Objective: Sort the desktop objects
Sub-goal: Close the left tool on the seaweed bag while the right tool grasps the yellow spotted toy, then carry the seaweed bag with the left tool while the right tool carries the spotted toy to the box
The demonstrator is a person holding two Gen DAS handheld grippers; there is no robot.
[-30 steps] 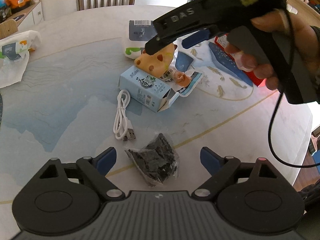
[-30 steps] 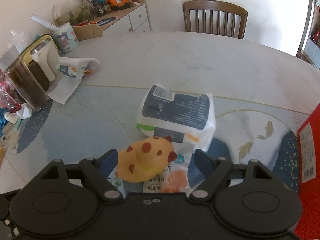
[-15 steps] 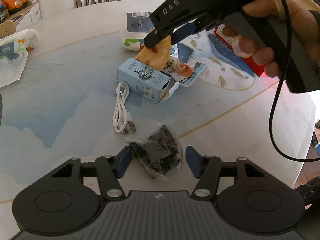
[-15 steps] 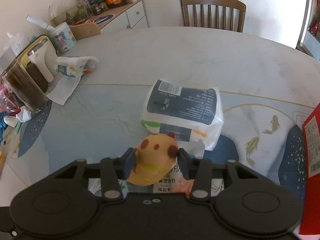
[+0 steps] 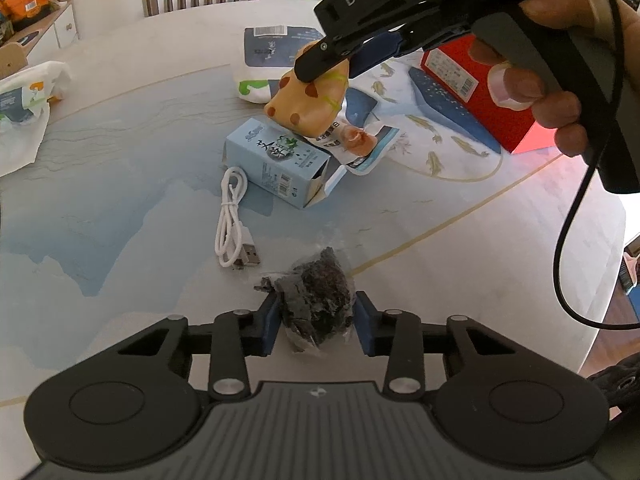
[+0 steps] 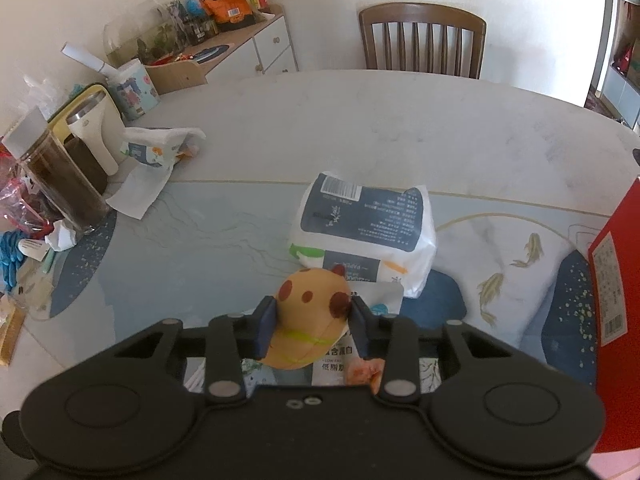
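My left gripper (image 5: 316, 326) is shut on a small clear bag of dark dried stuff (image 5: 320, 300) at the near side of the table. My right gripper (image 6: 312, 326) is shut on a yellow spotted toy (image 6: 308, 318) and holds it above a snack packet (image 6: 360, 354); the toy also shows in the left wrist view (image 5: 308, 100), lifted off the table. A light blue box (image 5: 278, 162), a white USB cable (image 5: 232, 216) and a white tissue pack (image 6: 366, 232) lie on the table.
A red box (image 5: 480, 92) stands at the right. Jars, a cup and a tissue pile (image 6: 72, 168) crowd the left edge in the right wrist view. A wooden chair (image 6: 422, 40) stands behind the table. A patterned mat (image 5: 120, 184) covers the table.
My left gripper closed onto the dark bag. My right gripper closed on the spotted toy and lifted it up off the snack packet.
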